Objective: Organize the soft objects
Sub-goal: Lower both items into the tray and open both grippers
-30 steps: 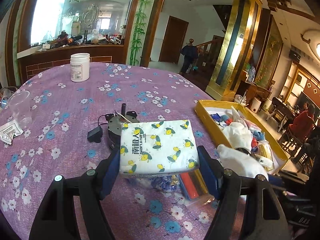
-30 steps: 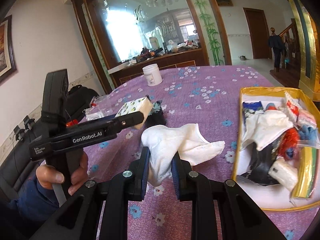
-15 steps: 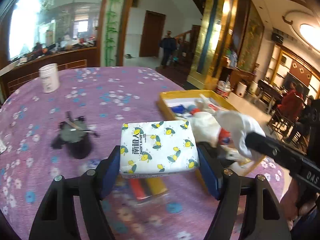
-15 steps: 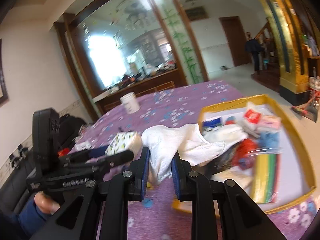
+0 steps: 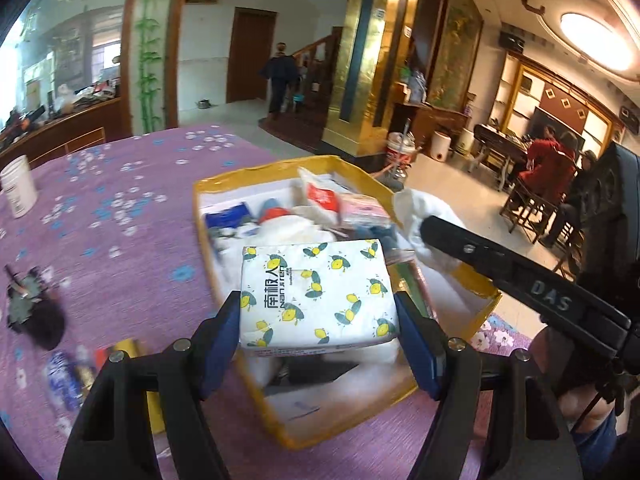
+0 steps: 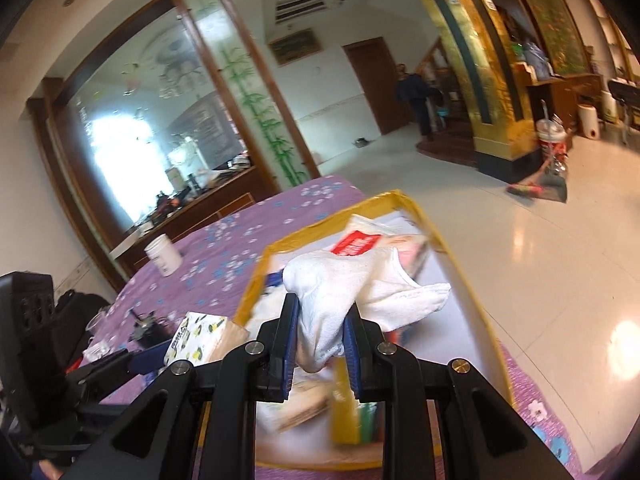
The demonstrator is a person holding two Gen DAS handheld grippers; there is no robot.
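Tissue pack (image 5: 316,292) clamped between the blue pads of the left gripper (image 5: 318,340), held in the air above the near part of the yellow tray (image 5: 248,174). White cloth (image 6: 352,288) pinched in the right gripper (image 6: 320,344), drooping over the same tray. Inside the tray: a jumble of white fabrics, a red-and-white packet (image 5: 320,198), blue items. Left of the tray, on the purple tablecloth (image 5: 120,184): a white jar (image 5: 18,186).

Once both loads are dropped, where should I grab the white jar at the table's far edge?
Take the white jar around its straight side wall, below the lid, coming in level from the near side. It stands upright and alone on the purple tablecloth, so an open tool should straddle it.
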